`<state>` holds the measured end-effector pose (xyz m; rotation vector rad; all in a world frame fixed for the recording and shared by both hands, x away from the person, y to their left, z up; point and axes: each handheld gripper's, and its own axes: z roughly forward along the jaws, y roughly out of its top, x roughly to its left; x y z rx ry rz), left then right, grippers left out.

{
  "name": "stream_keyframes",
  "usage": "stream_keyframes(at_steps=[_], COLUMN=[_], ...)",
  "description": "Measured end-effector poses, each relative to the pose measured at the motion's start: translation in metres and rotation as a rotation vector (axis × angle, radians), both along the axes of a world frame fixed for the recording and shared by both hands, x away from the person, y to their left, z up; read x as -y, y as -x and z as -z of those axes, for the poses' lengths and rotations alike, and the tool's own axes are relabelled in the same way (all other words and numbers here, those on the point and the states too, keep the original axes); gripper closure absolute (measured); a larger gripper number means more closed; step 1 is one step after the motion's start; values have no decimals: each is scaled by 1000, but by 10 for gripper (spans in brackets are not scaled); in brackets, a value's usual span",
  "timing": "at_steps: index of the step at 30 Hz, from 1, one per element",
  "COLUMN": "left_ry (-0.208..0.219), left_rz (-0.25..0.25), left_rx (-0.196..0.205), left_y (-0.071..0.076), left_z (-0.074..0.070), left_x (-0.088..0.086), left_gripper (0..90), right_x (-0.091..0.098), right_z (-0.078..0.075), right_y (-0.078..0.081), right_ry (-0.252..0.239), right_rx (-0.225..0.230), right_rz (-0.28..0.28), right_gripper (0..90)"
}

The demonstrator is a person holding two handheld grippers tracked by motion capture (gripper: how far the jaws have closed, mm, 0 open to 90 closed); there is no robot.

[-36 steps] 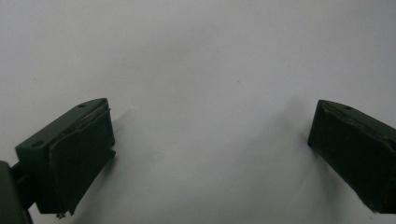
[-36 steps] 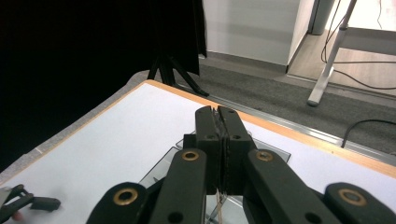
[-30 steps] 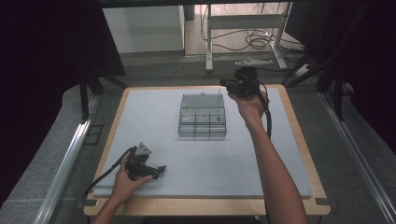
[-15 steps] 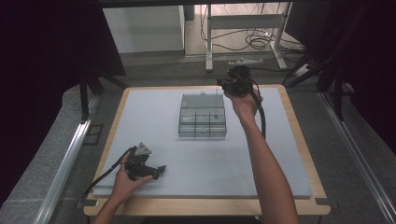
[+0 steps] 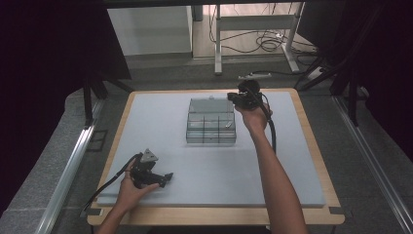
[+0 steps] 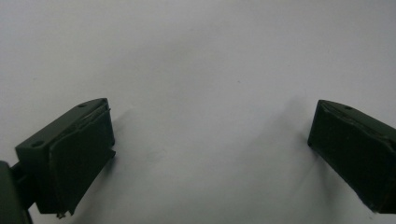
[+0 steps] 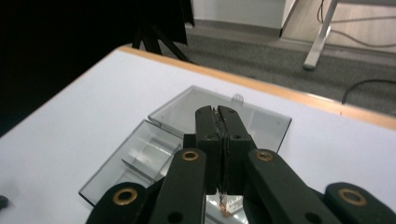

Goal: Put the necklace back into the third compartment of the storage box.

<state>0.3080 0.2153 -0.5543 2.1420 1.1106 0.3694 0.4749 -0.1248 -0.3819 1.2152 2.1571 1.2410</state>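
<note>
Compartment box, lid open, near the table's far edge.
My right gripper is pressed together above it; my left gripper spread apart near the front-left corner.

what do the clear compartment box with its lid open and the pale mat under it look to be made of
The clear divided box looks like rigid transparent plastic, slightly smoky and glossy: the surface beneath shows through its walls, and its flat open lid catches reflections. The pale grey mat looks matte and soft, perhaps foam or felt: no shine, faint dents in the left gripper view. The rim around it looks like light wood.
</note>
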Motion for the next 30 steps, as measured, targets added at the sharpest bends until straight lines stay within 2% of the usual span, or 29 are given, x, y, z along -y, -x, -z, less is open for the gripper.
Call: stream_keyframes(at_steps=[2,3,14,15,18,23,30], left_ry=[0,1,1,1,2,2,0], left_rz=[-1,0,2,2,1,2,2], left_rx=[-1,-3,-3,-3,-3,-2,-3], left_y=[0,0,0,0,0,0,0], left_z=[0,0,0,0,0,0,0], left_x=[0,0,0,0,0,0,0], left_gripper=[1,1,1,1,1,1,1], right_x=[0,-1,-3,-3,-1,1,-1], right_z=[4,11,48,48,62,74,83], right_y=[-1,-2,-8,-8,-10,-11,-11], right_ry=[9,26,54,54,68,86,98], right_rx=[-8,-22,-82,-82,-106,-138,-149], right_rz=[0,3,9,9,11,5,3], right_gripper=[870,870,869,869,869,866,865])
